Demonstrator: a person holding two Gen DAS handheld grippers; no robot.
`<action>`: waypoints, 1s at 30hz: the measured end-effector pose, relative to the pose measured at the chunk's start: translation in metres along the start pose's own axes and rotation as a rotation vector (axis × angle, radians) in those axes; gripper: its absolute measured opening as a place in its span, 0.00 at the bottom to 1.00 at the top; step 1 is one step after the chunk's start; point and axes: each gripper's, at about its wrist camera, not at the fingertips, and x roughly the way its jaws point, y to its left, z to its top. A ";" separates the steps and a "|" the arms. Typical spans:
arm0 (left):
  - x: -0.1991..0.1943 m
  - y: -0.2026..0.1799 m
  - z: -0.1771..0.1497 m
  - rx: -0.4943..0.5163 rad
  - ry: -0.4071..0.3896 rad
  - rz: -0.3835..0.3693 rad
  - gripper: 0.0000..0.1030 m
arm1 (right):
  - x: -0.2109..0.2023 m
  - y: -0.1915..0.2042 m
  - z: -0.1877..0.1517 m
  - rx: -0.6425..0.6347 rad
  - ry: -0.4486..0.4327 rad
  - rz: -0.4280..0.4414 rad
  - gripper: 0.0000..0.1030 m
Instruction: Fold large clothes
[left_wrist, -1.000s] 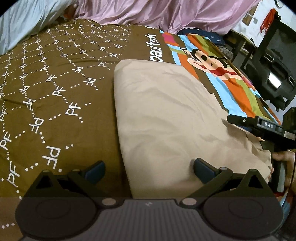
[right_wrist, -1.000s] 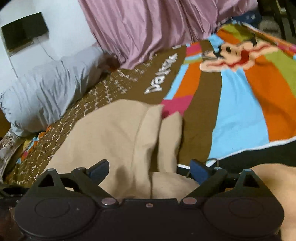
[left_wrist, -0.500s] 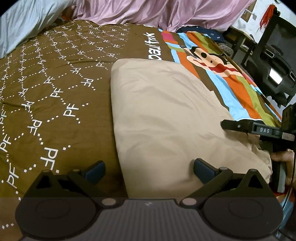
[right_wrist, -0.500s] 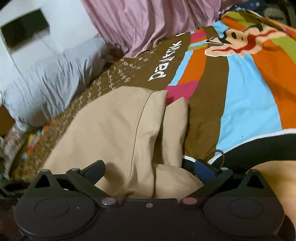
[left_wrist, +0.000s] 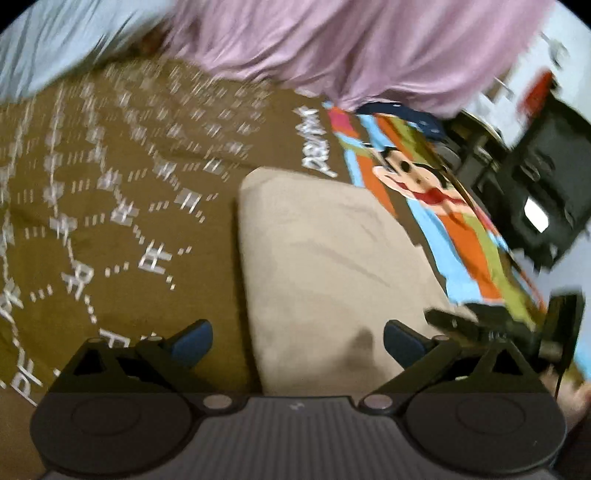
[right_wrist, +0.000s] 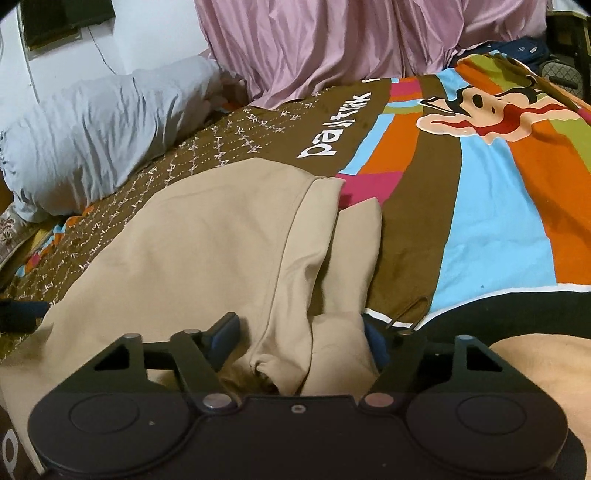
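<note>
Garment: your beige garment (left_wrist: 332, 266) lies folded on the bed's patterned cover (left_wrist: 110, 229), near the cartoon print (right_wrist: 487, 110).
Left hand-held gripper (left_wrist: 297, 338): your fingers stand wide apart, holding nothing, straddling the garment's near left edge.
Right hand-held gripper (right_wrist: 303, 338): your fingers have narrowed around a bunched fold of beige cloth; it looks clamped, though the right fingertip is partly hidden.
Surroundings: a grey pillow (right_wrist: 92, 136) and pink curtain (right_wrist: 332, 44) at the far side.
View: your left camera is motion-blurred.
</note>
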 end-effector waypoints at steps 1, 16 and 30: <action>0.008 0.009 0.005 -0.046 0.026 -0.011 0.87 | 0.000 -0.001 0.000 0.000 -0.002 0.003 0.64; 0.044 -0.003 0.017 0.014 0.159 -0.073 0.47 | -0.008 -0.009 -0.003 0.118 -0.044 0.051 0.40; -0.043 -0.041 0.041 0.413 -0.097 0.029 0.28 | -0.047 0.076 0.035 0.163 -0.323 0.265 0.20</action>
